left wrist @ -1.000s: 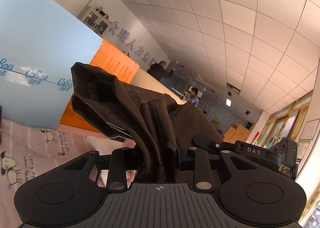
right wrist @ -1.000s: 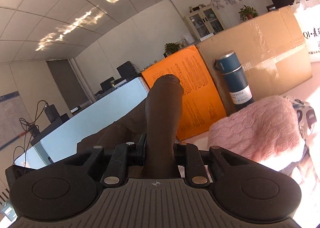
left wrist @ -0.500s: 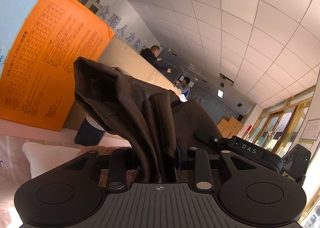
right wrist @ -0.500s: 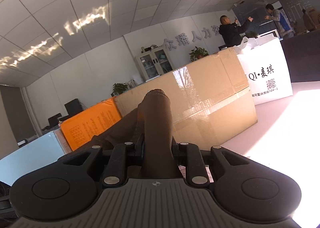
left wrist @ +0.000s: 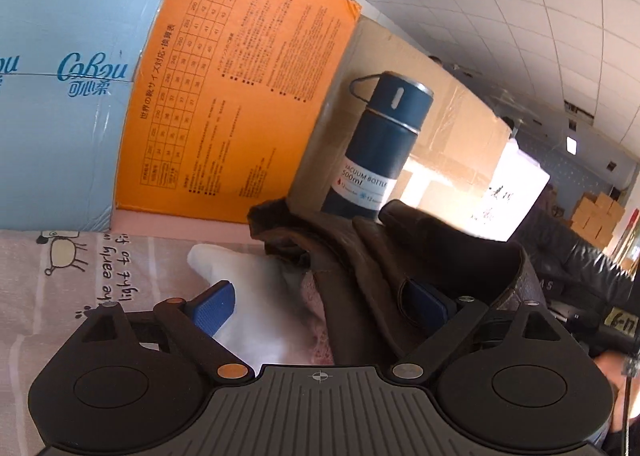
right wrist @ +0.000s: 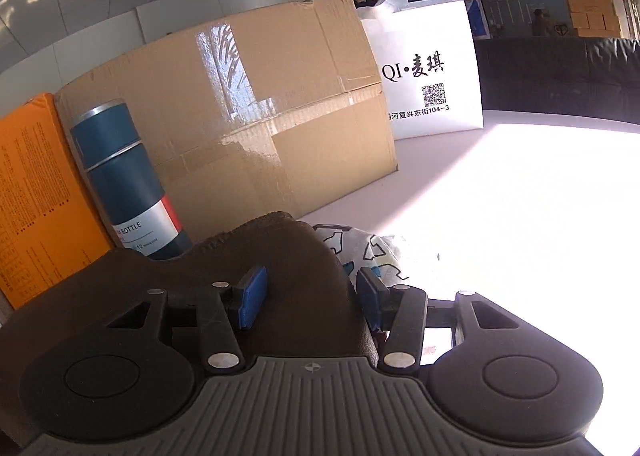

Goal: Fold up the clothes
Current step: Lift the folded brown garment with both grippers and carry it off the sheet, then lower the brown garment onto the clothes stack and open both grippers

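As both claws open, dark garment stretches left-right.

A dark blue vacuum bottle with a white label stands upright against a row of boxes: a pale blue carton at the far left of the left wrist view, an orange box printed with a size chart beside it, then a large taped cardboard box. Next to that box stands a white bag (black characters and a QR code on its face). A pinkish sheet with cartoon sheep covers the surface in front.
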### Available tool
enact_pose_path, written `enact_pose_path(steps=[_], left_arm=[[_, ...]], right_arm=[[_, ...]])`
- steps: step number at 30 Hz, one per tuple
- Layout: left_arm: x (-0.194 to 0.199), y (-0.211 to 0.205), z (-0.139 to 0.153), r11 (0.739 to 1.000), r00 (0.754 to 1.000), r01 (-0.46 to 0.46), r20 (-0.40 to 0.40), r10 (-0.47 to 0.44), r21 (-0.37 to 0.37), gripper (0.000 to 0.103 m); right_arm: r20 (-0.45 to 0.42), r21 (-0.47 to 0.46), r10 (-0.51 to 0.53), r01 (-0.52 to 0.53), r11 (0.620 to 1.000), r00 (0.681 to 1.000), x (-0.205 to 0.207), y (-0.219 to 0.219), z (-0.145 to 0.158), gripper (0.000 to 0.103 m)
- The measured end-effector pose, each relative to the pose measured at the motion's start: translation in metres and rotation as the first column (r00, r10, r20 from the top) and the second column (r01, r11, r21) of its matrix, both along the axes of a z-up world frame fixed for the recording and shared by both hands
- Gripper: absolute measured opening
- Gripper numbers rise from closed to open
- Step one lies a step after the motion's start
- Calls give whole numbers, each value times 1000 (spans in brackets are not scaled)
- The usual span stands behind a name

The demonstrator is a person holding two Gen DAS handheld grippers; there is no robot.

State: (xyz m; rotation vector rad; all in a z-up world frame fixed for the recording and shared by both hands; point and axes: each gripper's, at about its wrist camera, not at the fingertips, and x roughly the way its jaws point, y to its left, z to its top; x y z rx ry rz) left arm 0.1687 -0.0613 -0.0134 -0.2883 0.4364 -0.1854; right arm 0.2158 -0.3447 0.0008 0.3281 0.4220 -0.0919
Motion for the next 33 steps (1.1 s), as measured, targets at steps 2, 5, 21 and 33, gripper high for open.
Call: enact_pose_path(steps=[2, 5, 21, 33], left_arm=[[-1, -2, -4, 1000, 1000, -12, 16, 12, 12, 99], [-1, -2, -5, 1000, 1000, -25, 13, 25, 12, 101], [-57, 14, 42, 999, 997, 20, 80, -23, 28, 103], [-135, 53, 72, 989, 989, -9, 147, -13, 148, 103]], right_arm=[[-5, 12, -14, 14, 1000, 1000, 1, -2, -4, 52], [-4, -9, -28, 28, 1000, 1000, 0, -1, -8, 58], [108, 87, -36, 27, 996, 993, -35, -1, 47, 96], [243, -3, 52, -53, 999, 969, -95, 51, 91, 103]])
